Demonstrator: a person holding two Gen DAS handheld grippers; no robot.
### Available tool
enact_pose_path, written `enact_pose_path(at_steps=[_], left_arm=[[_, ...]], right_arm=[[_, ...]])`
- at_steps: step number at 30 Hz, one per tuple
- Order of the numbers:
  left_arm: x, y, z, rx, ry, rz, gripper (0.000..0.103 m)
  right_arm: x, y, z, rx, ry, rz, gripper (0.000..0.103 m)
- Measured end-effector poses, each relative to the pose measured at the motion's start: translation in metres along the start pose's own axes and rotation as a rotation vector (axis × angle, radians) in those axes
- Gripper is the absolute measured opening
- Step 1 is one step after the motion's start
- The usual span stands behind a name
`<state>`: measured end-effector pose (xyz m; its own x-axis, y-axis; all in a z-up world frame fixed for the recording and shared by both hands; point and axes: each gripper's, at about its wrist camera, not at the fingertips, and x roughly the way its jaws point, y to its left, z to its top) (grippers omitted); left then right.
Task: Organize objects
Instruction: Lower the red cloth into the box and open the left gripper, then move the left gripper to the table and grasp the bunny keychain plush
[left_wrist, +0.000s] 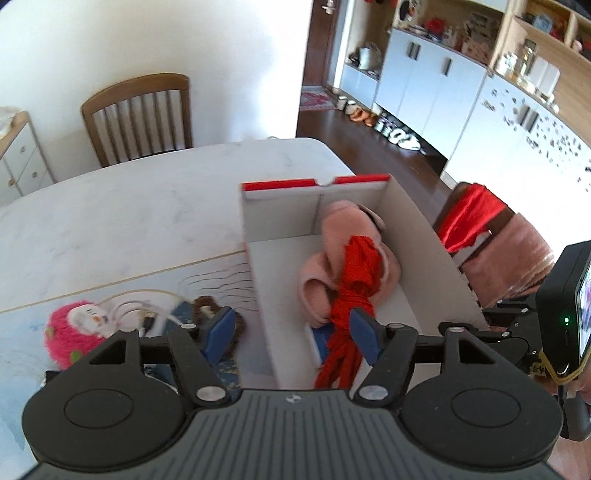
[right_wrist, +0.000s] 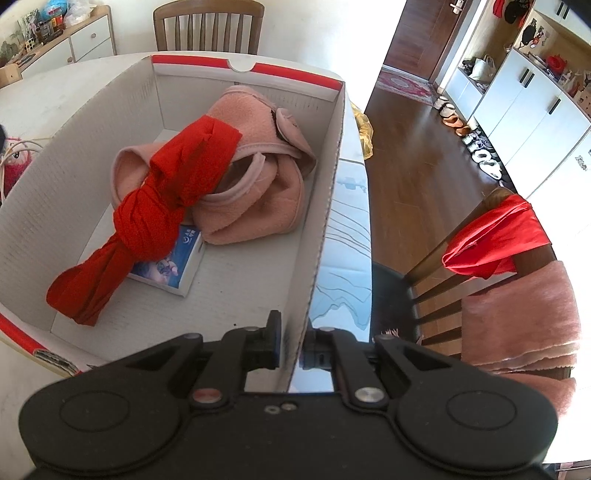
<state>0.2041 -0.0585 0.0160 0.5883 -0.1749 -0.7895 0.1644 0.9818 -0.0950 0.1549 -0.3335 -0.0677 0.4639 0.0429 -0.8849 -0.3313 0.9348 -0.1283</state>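
Note:
A white cardboard box with a red rim (left_wrist: 258, 236) (right_wrist: 325, 206) stands on the table. Inside lie a pink fleece garment (left_wrist: 343, 236) (right_wrist: 258, 192), a knotted red cloth (left_wrist: 351, 306) (right_wrist: 159, 199) and a small blue-and-white packet (right_wrist: 173, 262) under the cloth. My left gripper (left_wrist: 293, 332) is open, straddling the box's left wall just above it. My right gripper (right_wrist: 293, 350) is shut on the box's right wall near its front corner. A pink fuzzy toy (left_wrist: 70, 332), a white cable (left_wrist: 147, 306) and a brown item (left_wrist: 207, 306) lie left of the box.
The box sits near the right edge of a white marble table (left_wrist: 129, 206). A chair with a red cloth and pink blanket (right_wrist: 509, 266) stands to the right. Another wooden chair (left_wrist: 140, 114) is at the far side. Cabinets line the far right wall.

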Motion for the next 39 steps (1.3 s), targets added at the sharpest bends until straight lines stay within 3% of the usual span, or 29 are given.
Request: enact_pose_path(at_steps=[16, 19, 24, 27, 31, 39], left_arm=[[-0.029, 0.1, -0.039, -0.174, -0.007, 0.094, 0.077], [-0.027, 0.114, -0.05, -0.196, 0.007, 0.107, 0.089], [-0.012, 0.121, -0.067, -0.183, 0.033, 0.102, 0.09], [0.001, 0.118, -0.076, -0.159, 0.046, 0.099, 0.1], [0.019, 0.116, -0.089, -0.126, 0.065, 0.078, 0.1], [0.051, 0.124, -0.105, -0.154, 0.09, 0.068, 0.1]], right_arm=[[0.0, -0.002, 0.0, -0.006, 0.003, -0.008, 0.009], [0.0, -0.002, 0.0, -0.005, 0.004, -0.009, 0.009], [0.0, -0.002, 0.0, -0.007, 0.004, -0.01, 0.01], [0.0, -0.002, -0.001, -0.011, 0.005, -0.014, 0.01], [0.001, -0.002, -0.002, -0.014, 0.006, -0.016, 0.01], [0.001, -0.001, -0.001, -0.014, 0.006, -0.017, 0.01]])
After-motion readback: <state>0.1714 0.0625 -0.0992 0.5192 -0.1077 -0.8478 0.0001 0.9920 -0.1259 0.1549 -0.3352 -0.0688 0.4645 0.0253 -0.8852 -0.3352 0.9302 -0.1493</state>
